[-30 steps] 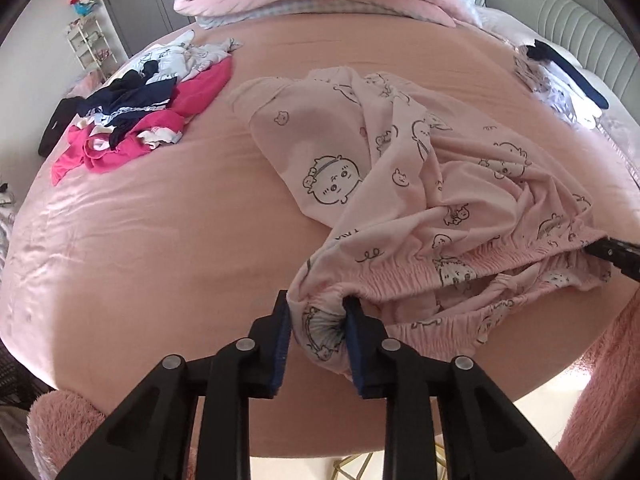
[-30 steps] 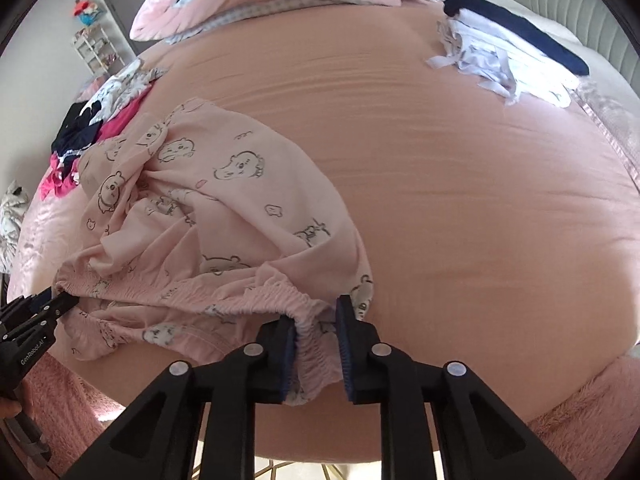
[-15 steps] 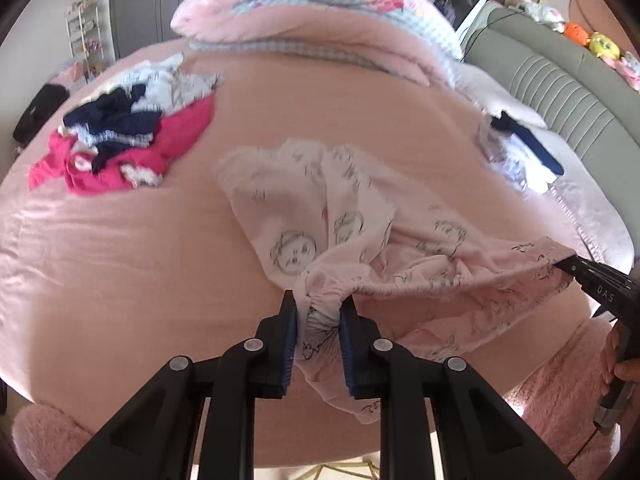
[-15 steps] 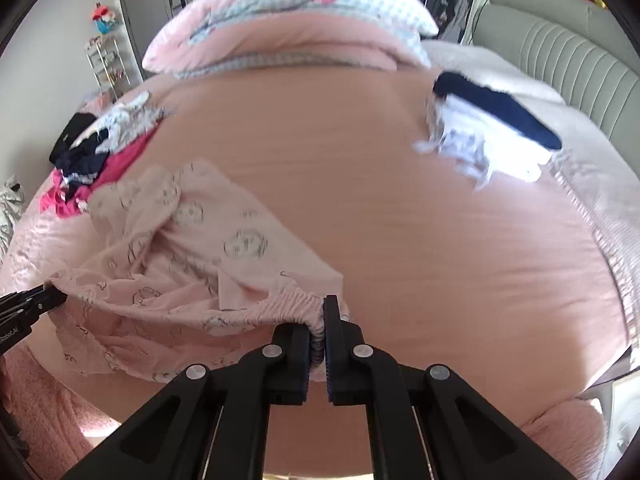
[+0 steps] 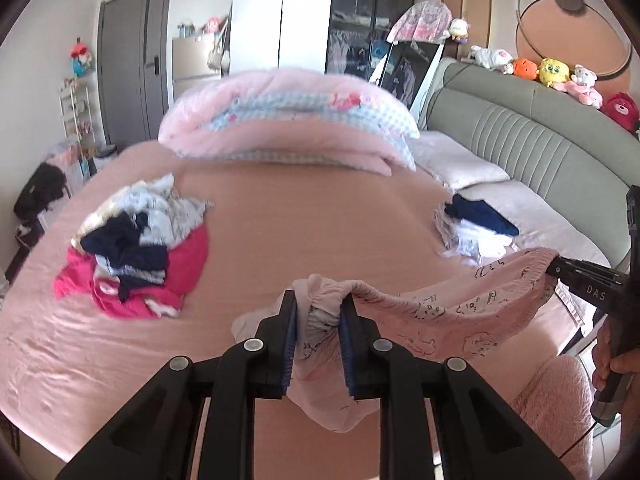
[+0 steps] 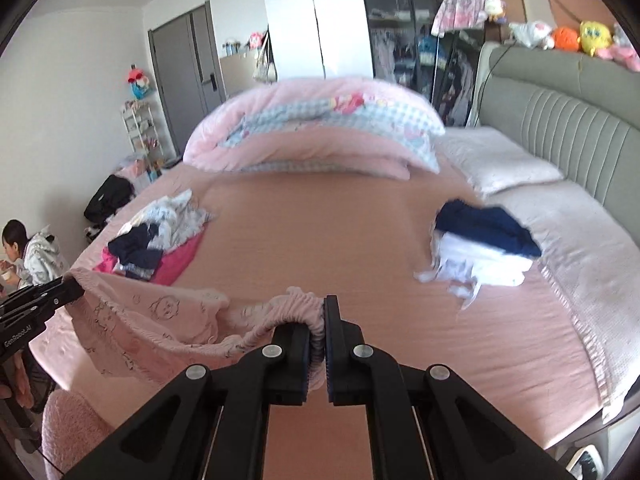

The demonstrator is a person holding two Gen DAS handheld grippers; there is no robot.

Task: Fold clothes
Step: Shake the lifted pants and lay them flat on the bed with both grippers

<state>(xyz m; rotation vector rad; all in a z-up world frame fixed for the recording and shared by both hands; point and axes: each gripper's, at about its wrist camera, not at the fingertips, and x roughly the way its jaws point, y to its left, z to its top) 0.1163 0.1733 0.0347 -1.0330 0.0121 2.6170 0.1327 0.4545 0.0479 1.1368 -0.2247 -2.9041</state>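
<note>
Two grippers under my control hold the pink printed garment [image 5: 460, 320] by its elastic waistband, above the pink bed [image 5: 300, 224]. My left gripper [image 5: 318, 320] has its fingers clenched on one bunched waistband end; my right gripper [image 6: 317, 340] is pinched tight on the other. Fabric sags between them. A heap of unfolded clothes [image 5: 136, 256] lies left; a folded stack [image 6: 484, 248] lies right.

A bedroom is shown in daylight. A bed [image 5: 320, 216] covered by a pink sheet is backed by a grey-green ribbed headboard [image 5: 532, 152], along whose top plush toys [image 5: 552, 72] are lined. A folded pink quilt [image 5: 288, 120] is laid at the far end. A grey door [image 6: 192, 60], a white wardrobe [image 6: 320, 20] and a dark glass-fronted cabinet [image 5: 360, 24] are seen behind.
</note>
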